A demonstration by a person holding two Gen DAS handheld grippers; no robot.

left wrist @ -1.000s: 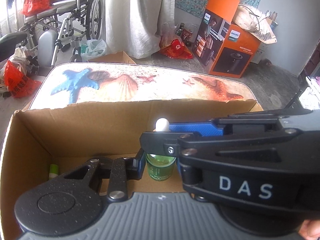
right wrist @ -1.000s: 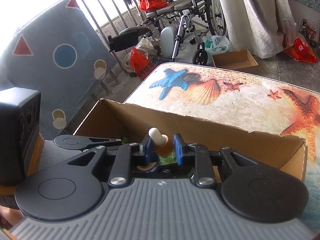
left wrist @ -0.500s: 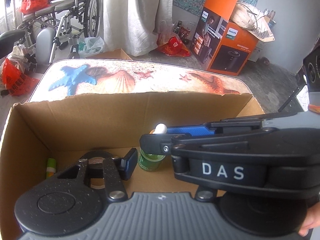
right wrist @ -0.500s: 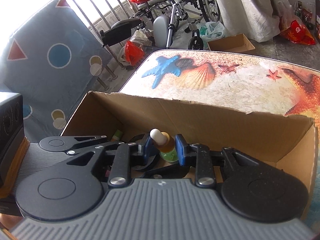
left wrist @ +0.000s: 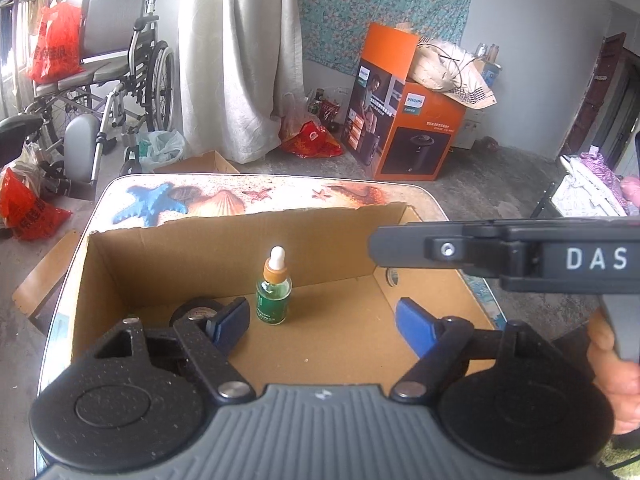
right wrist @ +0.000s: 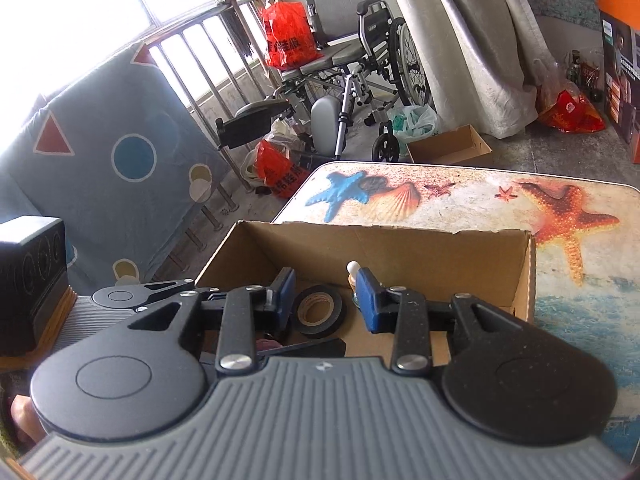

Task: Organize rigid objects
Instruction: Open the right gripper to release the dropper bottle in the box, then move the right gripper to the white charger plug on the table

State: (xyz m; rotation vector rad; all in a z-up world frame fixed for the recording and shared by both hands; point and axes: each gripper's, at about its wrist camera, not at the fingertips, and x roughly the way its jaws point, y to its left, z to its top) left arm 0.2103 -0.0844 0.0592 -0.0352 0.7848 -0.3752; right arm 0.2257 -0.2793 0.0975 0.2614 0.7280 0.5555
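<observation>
Carton (left wrist: pixel 224 252), brown, open-topped, on seashell-print tabletop (left wrist: pixel 280 196). Contents: dropper bottle (left wrist: pixel 274 292), green, upright on the carton floor, untouched by either tool; tape roll (right wrist: pixel 319 311), black, lying flat just beside it. A further small item near the left tool's pad is too hidden to identify. Left tool (left wrist: pixel 320 330): released, jaws spread wide, nothing between them. Right tool (right wrist: pixel 326 300): released, jaws apart over the tape roll, gripping nothing. Progress, as judged: bottle and roll already stowed; no other loose items show on the tabletop, so any remainder cannot be told.
</observation>
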